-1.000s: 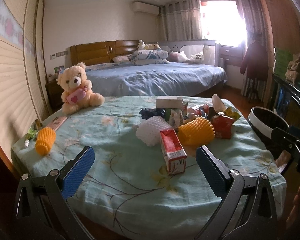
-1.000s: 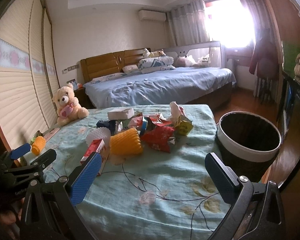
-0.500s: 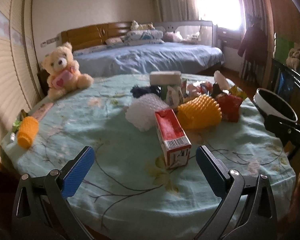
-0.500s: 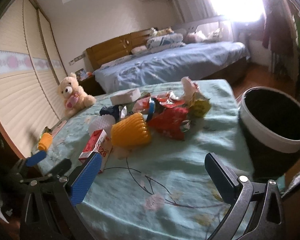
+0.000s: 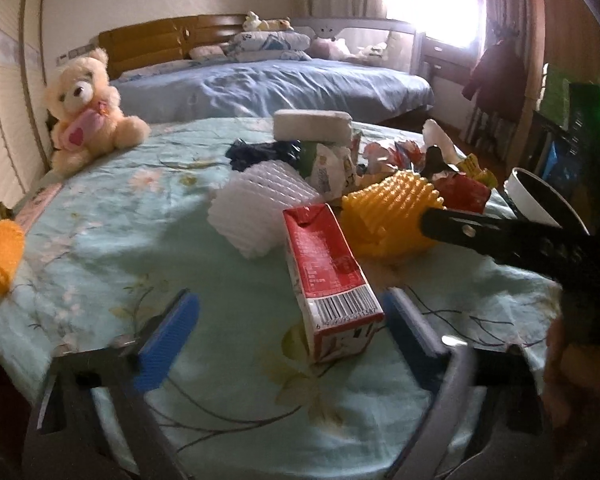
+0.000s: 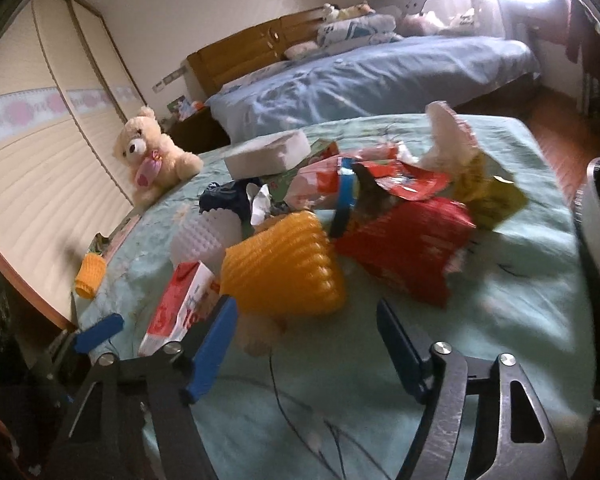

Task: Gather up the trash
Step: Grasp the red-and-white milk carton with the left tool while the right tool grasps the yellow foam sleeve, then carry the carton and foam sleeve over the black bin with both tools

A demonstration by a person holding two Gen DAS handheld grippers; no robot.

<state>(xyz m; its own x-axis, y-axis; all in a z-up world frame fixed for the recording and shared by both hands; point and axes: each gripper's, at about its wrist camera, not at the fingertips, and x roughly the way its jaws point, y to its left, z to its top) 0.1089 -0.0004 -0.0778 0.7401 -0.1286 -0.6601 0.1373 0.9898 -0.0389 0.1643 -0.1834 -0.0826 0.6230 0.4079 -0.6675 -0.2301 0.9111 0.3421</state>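
A red milk carton (image 5: 328, 276) lies on the floral cloth, its barcode end between the tips of my open left gripper (image 5: 290, 324), nearer the right finger. Behind it lie a white foam net (image 5: 256, 208) and a yellow foam net (image 5: 392, 216). My open right gripper (image 6: 304, 328) sits just in front of the yellow foam net (image 6: 284, 268), with the carton (image 6: 180, 304) at its left finger. Red snack wrappers (image 6: 404, 248) and a white foam block (image 6: 268, 154) lie further back. The bin (image 5: 540, 200) stands at the table's right edge.
A teddy bear (image 5: 88, 108) sits at the table's far left. A small orange foam net (image 5: 2, 256) lies at the left edge. A bed with blue covers (image 5: 268, 84) is behind the table. The right gripper's arm (image 5: 520, 244) crosses the left wrist view.
Both grippers have moved forward and down toward the trash pile. The left now has the carton's end between its tips; the right has come close to the yellow foam net.
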